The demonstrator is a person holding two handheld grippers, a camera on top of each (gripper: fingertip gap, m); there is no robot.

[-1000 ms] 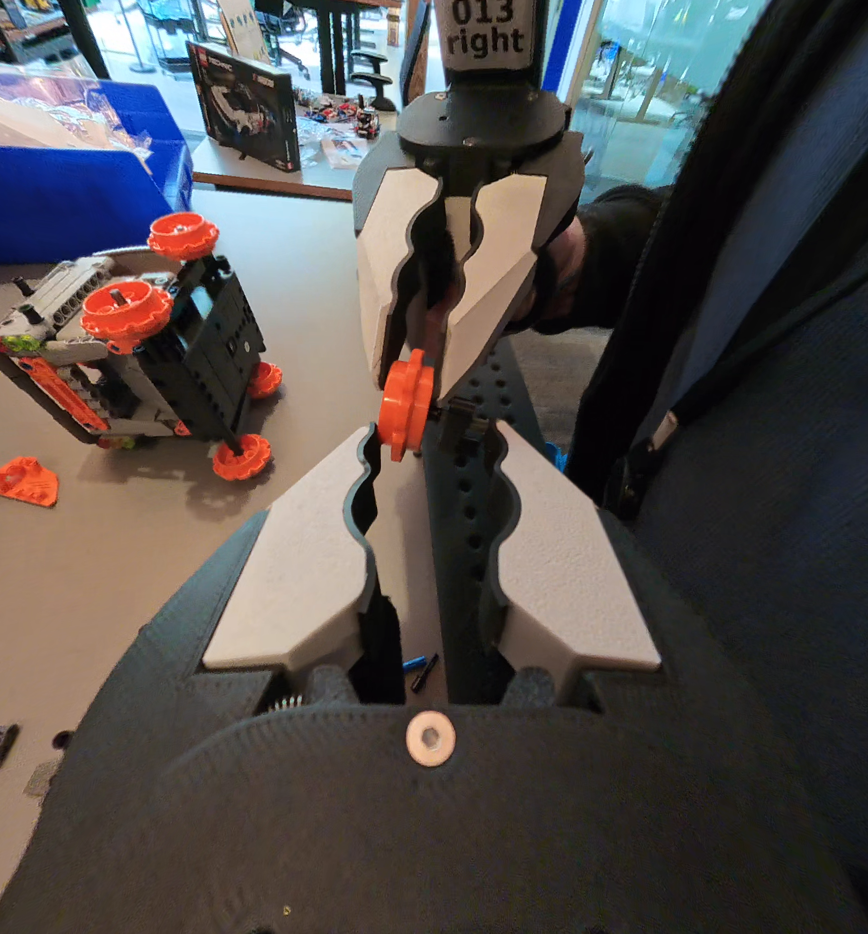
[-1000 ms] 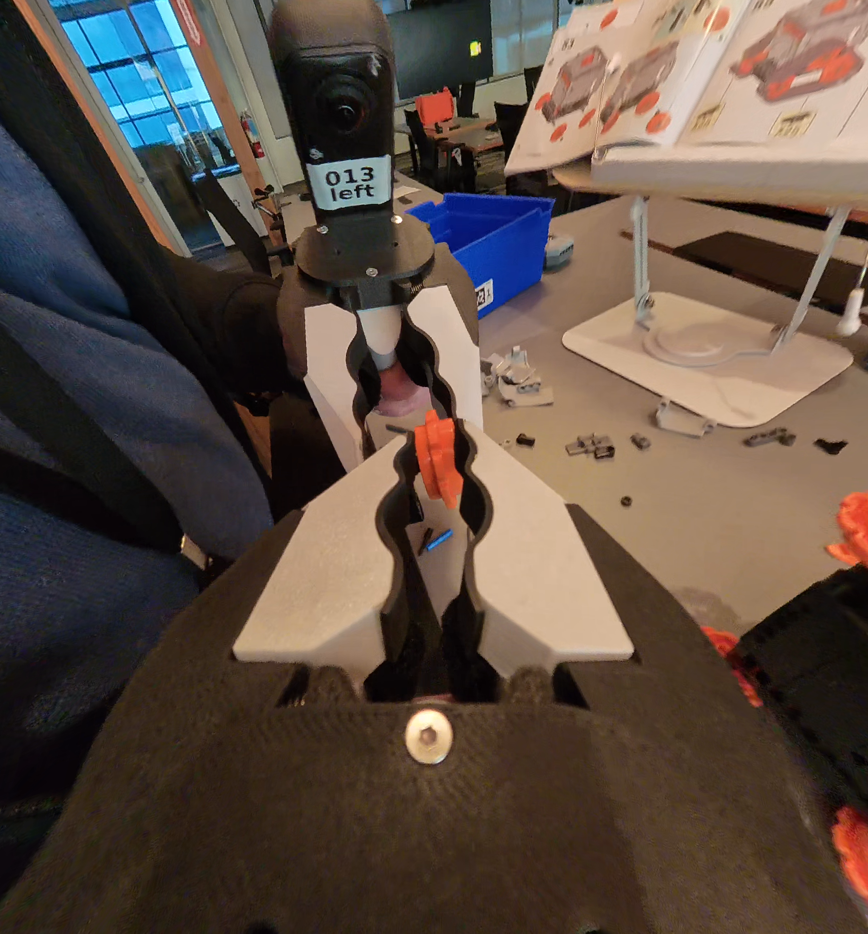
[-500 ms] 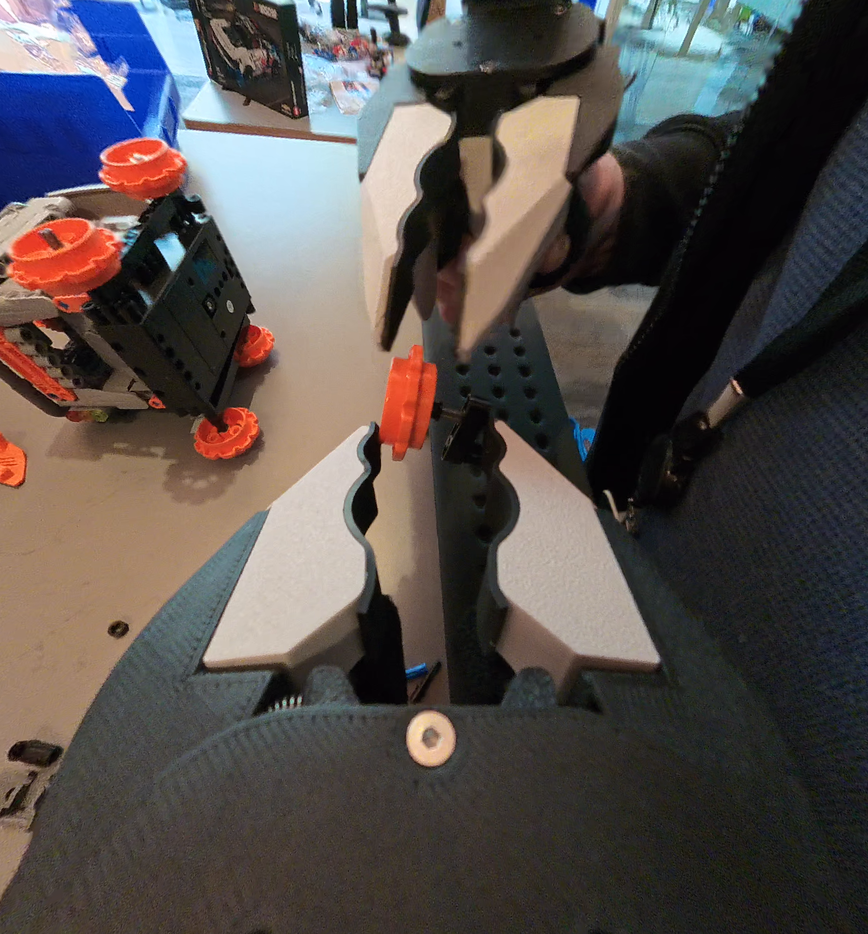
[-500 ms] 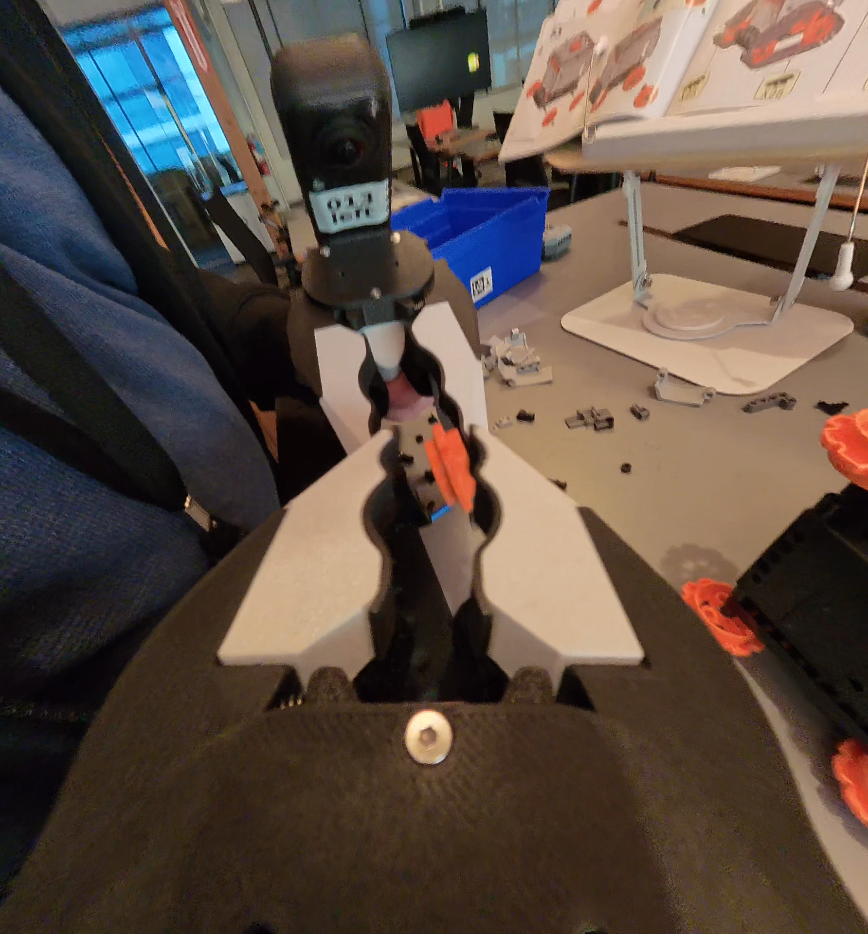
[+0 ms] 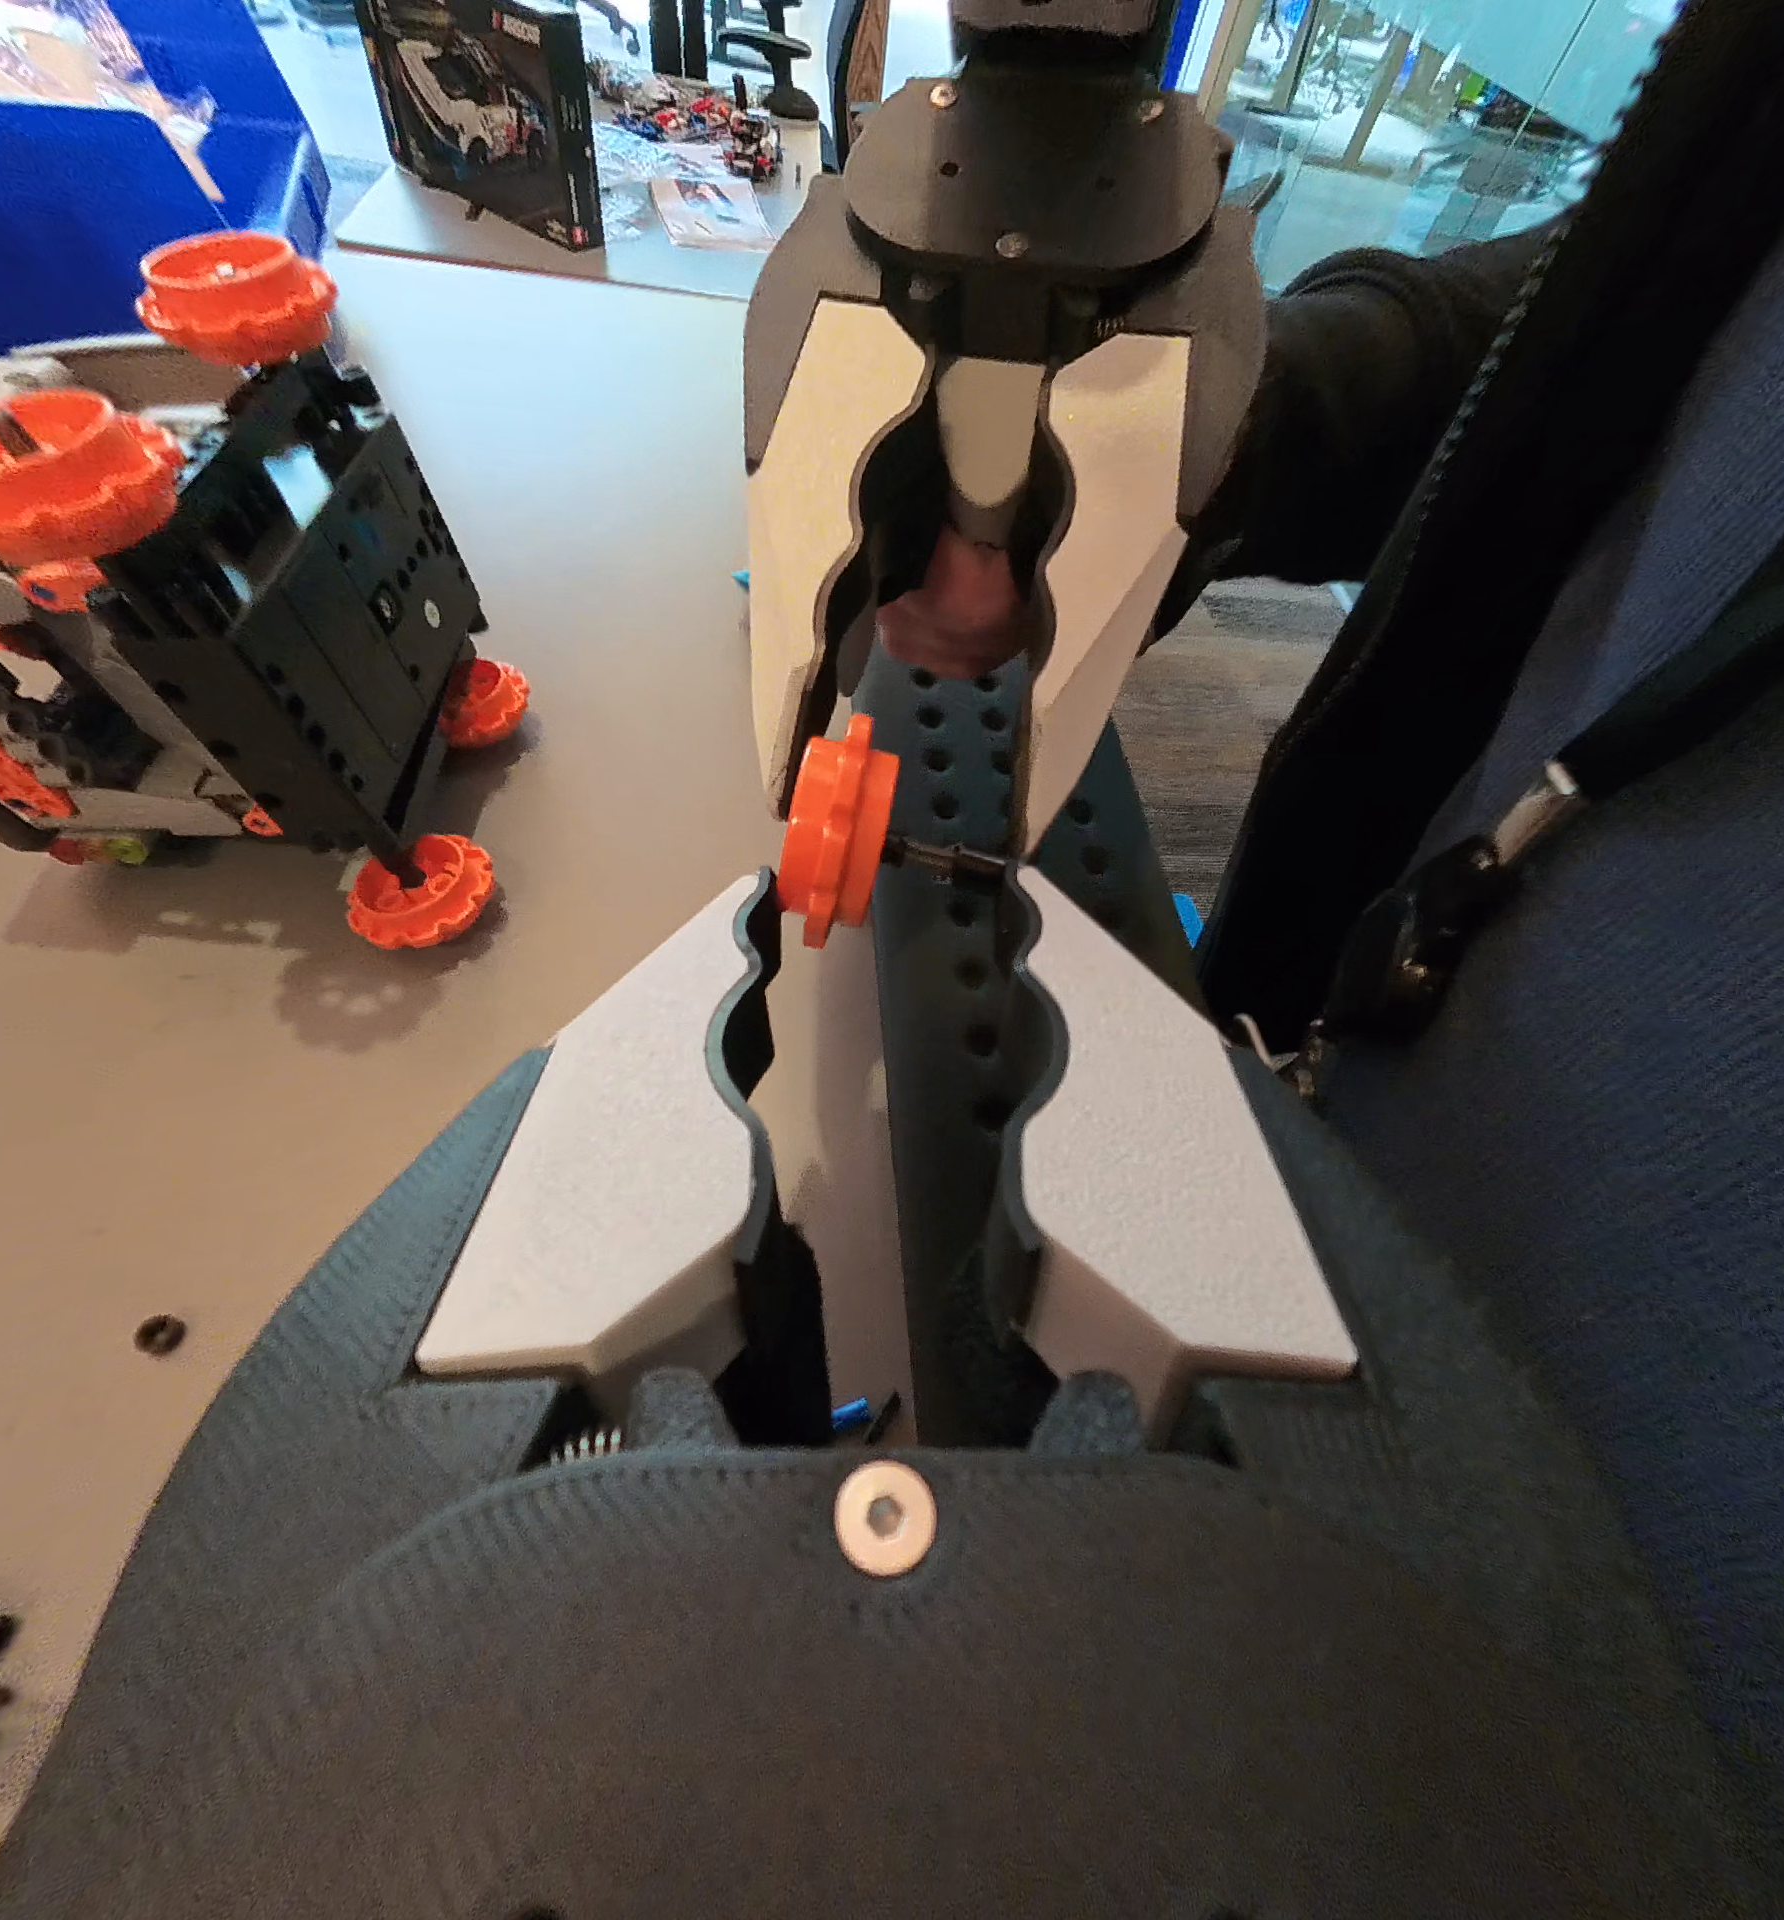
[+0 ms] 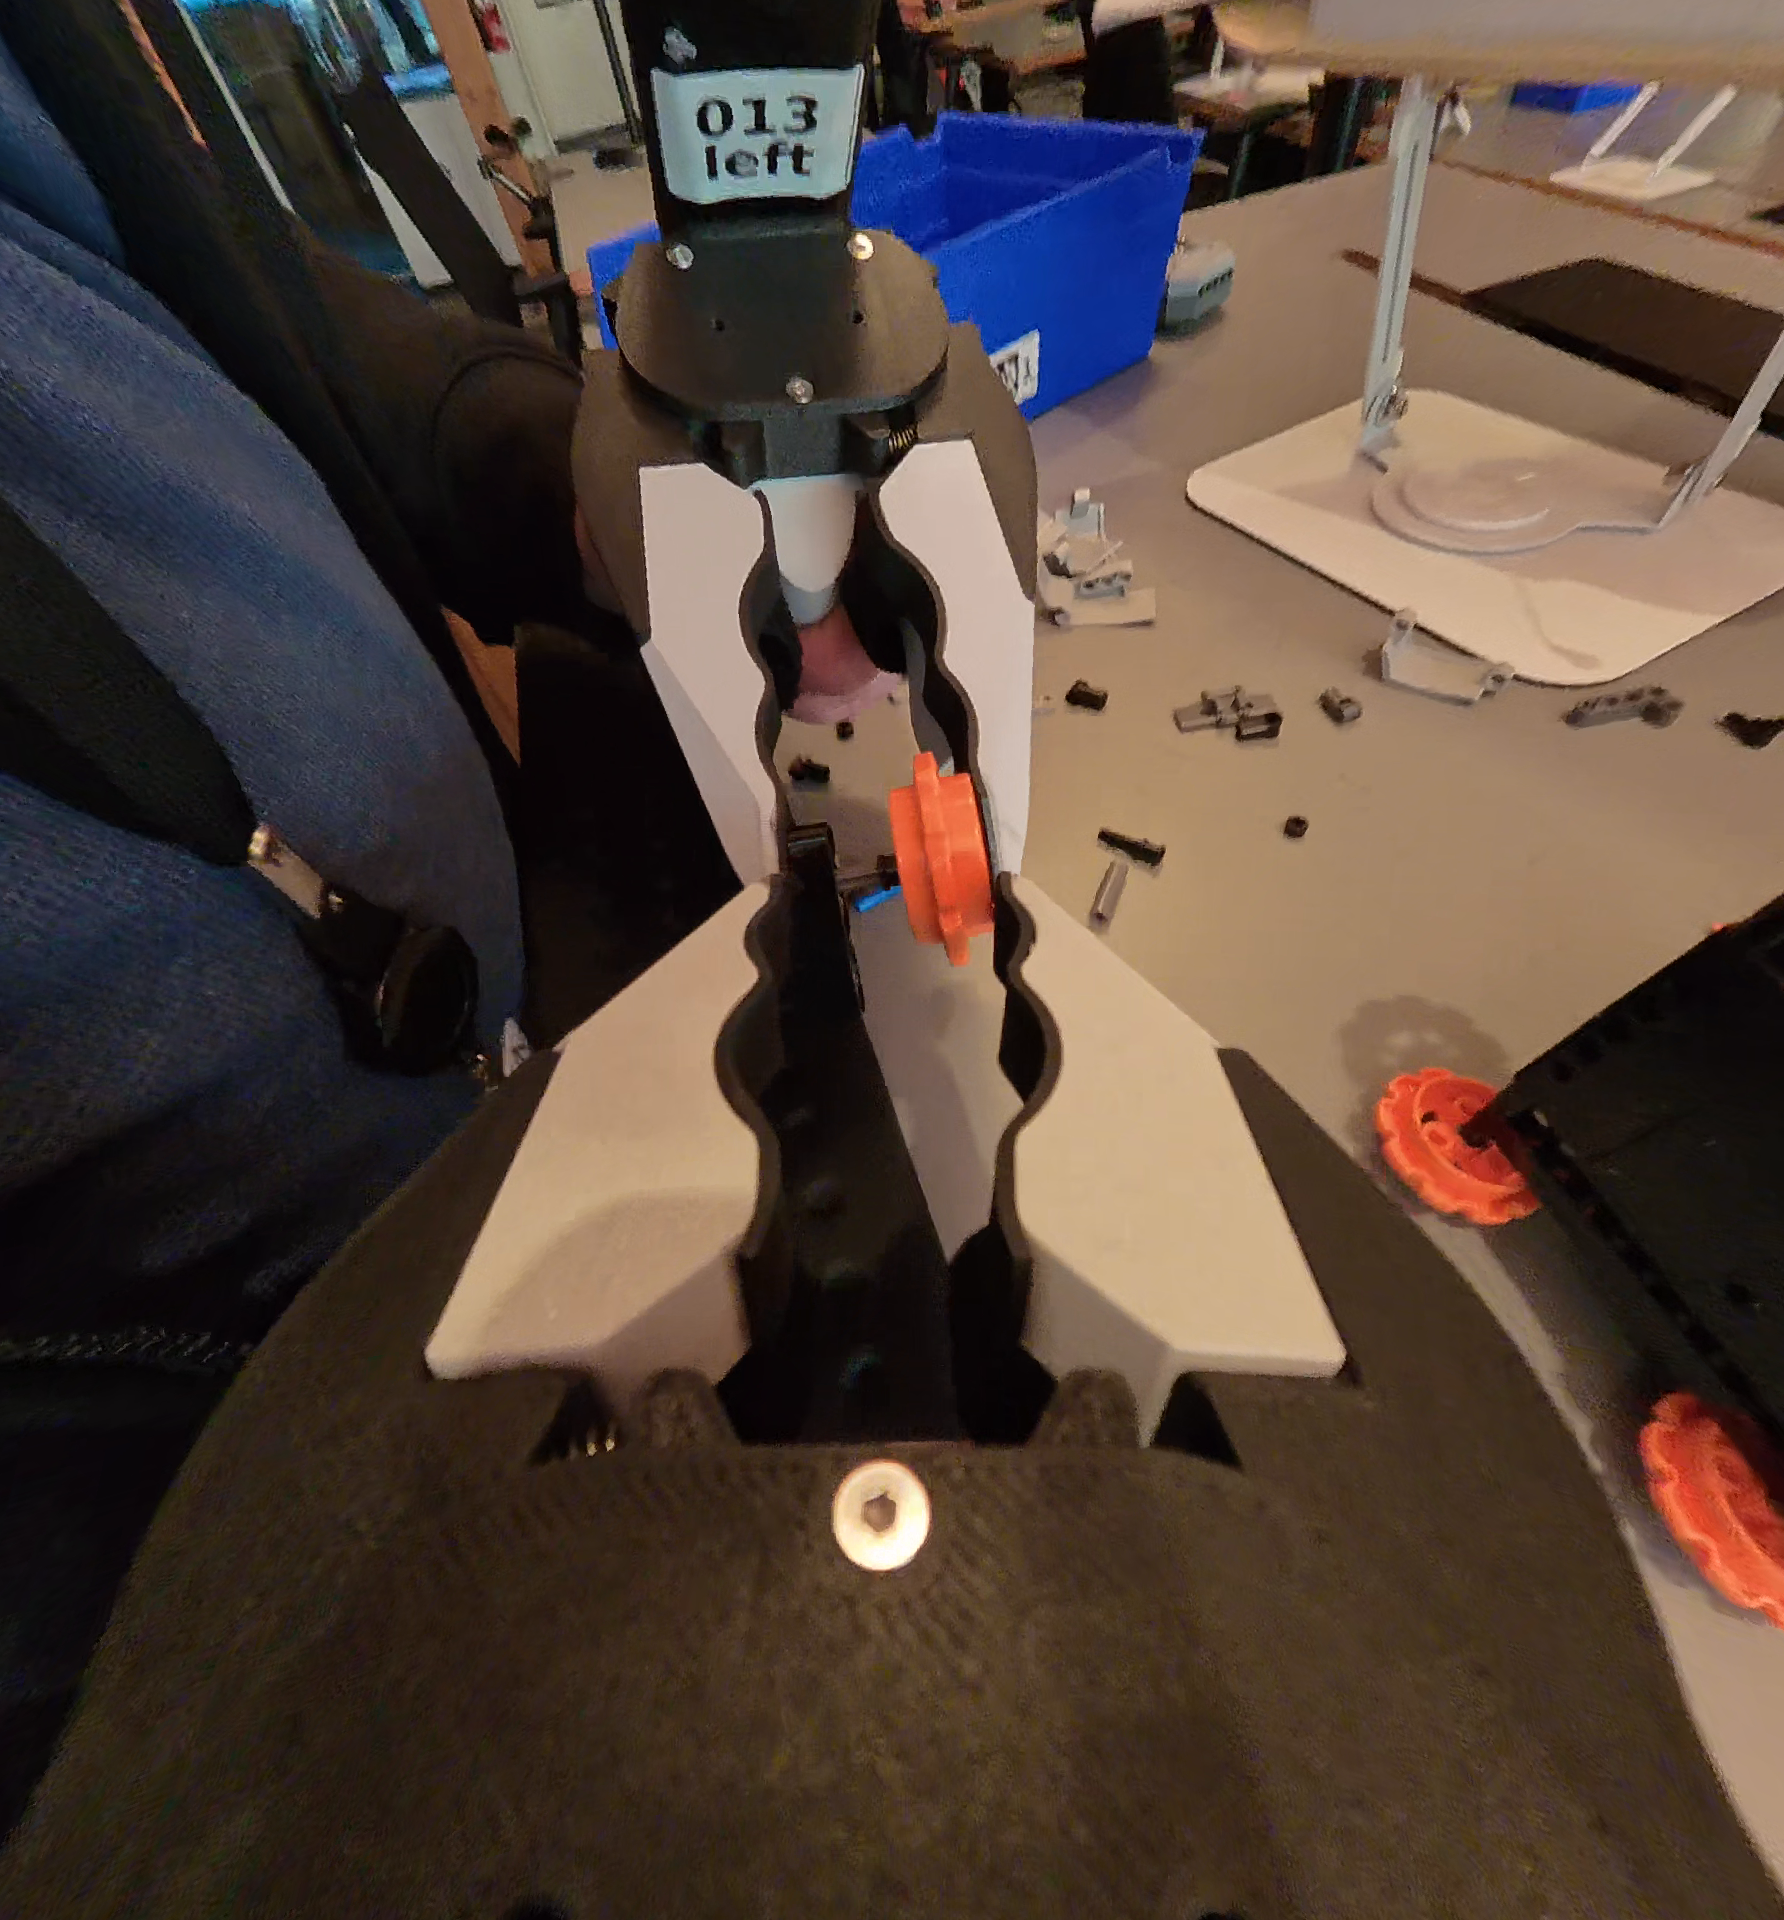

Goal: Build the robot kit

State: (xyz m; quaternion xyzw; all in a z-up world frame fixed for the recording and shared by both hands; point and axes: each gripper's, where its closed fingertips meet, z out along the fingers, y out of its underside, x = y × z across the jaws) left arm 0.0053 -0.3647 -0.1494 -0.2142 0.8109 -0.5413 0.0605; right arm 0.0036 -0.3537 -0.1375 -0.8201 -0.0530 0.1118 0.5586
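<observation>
A small orange wheel (image 5: 836, 831) on a short black axle (image 5: 945, 860) is held in the air at the table's edge. My left gripper (image 5: 893, 878) is shut on it. One fingertip is against the wheel's face and the other against the black end piece (image 6: 813, 847). My right gripper (image 6: 888, 883) faces it tip to tip. Its jaws stand wide apart, one on each side of the wheel (image 6: 940, 852) and axle. I cannot tell whether they press on it. The right gripper also shows in the left wrist view (image 5: 909, 800), and the left gripper in the right wrist view (image 6: 883, 831).
A black and grey brick vehicle (image 5: 244, 644) with orange wheels lies on its side on the grey table (image 5: 607, 468). Loose small parts (image 6: 1231, 712), a white stand base (image 6: 1490, 540) and a blue bin (image 6: 1054, 239) lie beyond. A person's blue jacket (image 5: 1594, 935) is close by. My left and right fingertips are right by each other.
The right gripper held the wheel a second ago, then let go and drew back. It has now returned with wider jaws. The left gripper kept the wheel and axle.
</observation>
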